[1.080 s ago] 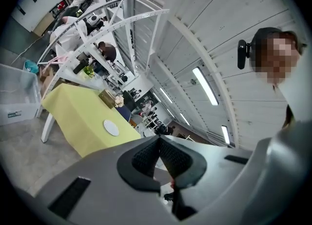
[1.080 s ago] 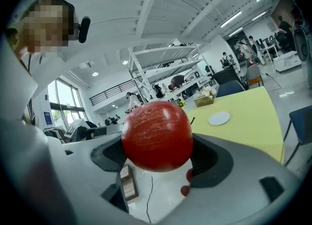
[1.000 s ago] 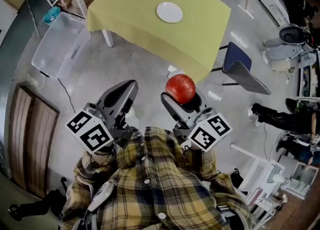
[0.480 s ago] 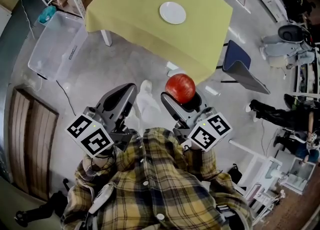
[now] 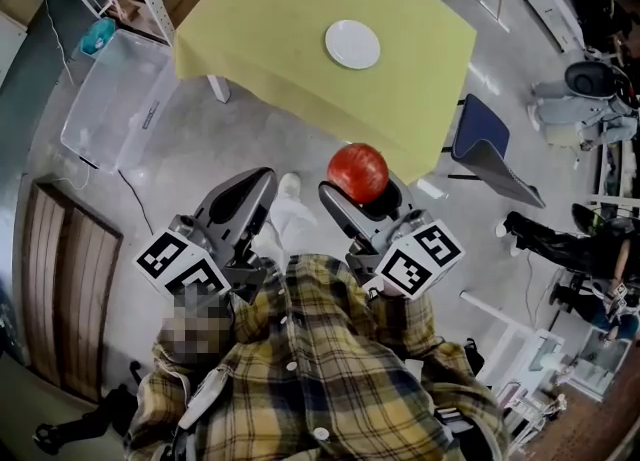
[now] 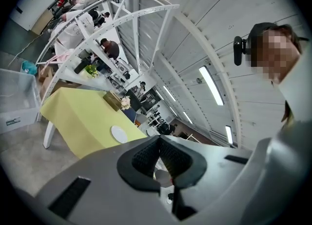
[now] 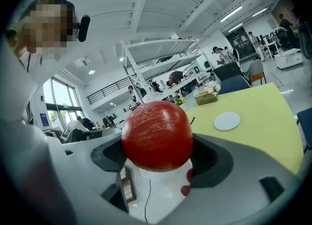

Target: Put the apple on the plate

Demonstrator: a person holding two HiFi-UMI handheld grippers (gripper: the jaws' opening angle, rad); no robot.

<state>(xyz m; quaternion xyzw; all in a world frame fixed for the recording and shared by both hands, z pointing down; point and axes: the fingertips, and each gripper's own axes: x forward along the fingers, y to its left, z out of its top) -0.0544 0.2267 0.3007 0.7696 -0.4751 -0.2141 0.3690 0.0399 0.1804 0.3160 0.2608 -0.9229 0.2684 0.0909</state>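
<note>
Right gripper point(image 5: 362, 196) clamped on apple point(image 5: 358, 171). Left gripper point(image 5: 246, 189) closed, empty. Plate point(image 5: 352, 44) on yellow surface point(image 5: 270, 29), well apart from both.

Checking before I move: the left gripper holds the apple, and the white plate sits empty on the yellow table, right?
No, the right gripper holds the apple, per the right gripper view. The white plate does sit empty on the yellow table.

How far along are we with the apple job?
Done: the right claw grips the red apple. In hand: it hangs over the floor, short of the yellow-clothed table. Left: set it on the bare round white plate. Idle: left claw, shut and empty.
</note>
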